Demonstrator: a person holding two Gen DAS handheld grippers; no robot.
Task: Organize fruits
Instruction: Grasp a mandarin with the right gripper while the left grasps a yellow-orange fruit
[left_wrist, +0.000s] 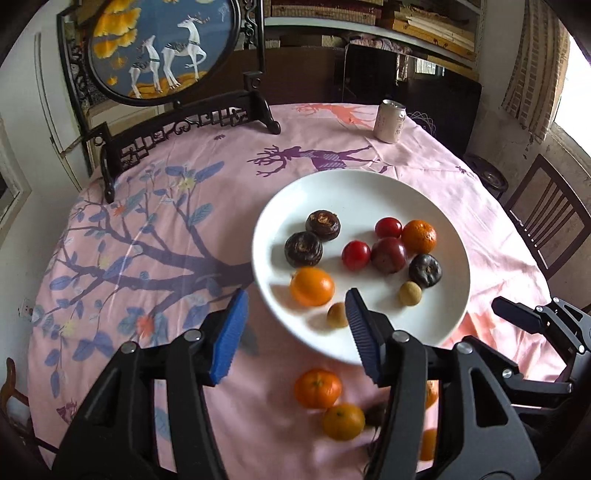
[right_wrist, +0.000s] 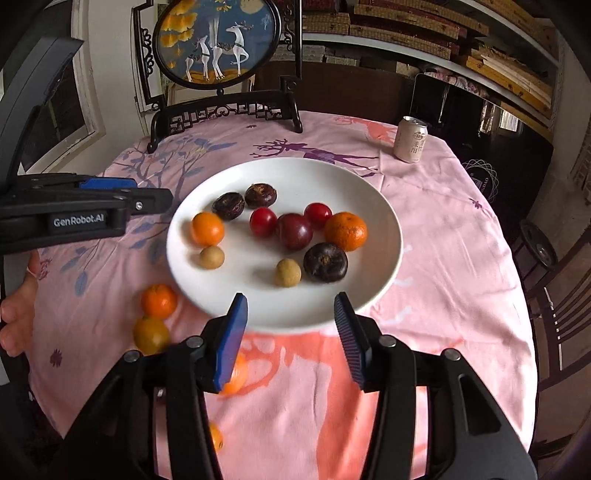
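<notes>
Resting on round white ceramic plate (right_wrist: 384, 254): two orange mandarins, two red cherry tomatoes, one dark red plum (right_wrist: 294, 230), three dark brown water chestnuts, two small tan longans. Lying off plate on pink printed cloth of counter (right_wrist: 443, 295): glossy orange mandarin (left_wrist: 317, 387) touching a duller yellow-orange mandarin (left_wrist: 343, 421), just beside plate's near-left rim; further orange fruit half hidden behind tongs.

Loose pair: below and between blue pads of left tongs (left_wrist: 295, 306), near; to lower left of right tongs (right_wrist: 291, 306), farther. Left hand judged nearer. Round fruit, no long axis to align.

Left tongs: parted, nothing between pads. Right tongs: parted, empty, over plate's near rim.

Left wrist view only: dark stemmed item beside duller mandarin, blurred, unidentified. Right wrist view only: left tongs side-on, bare fingers (right_wrist: 14, 314) at frame edge.

Beyond: pale drink can (right_wrist: 410, 139); black carved screen with deer embroidery (right_wrist: 216, 44).
</notes>
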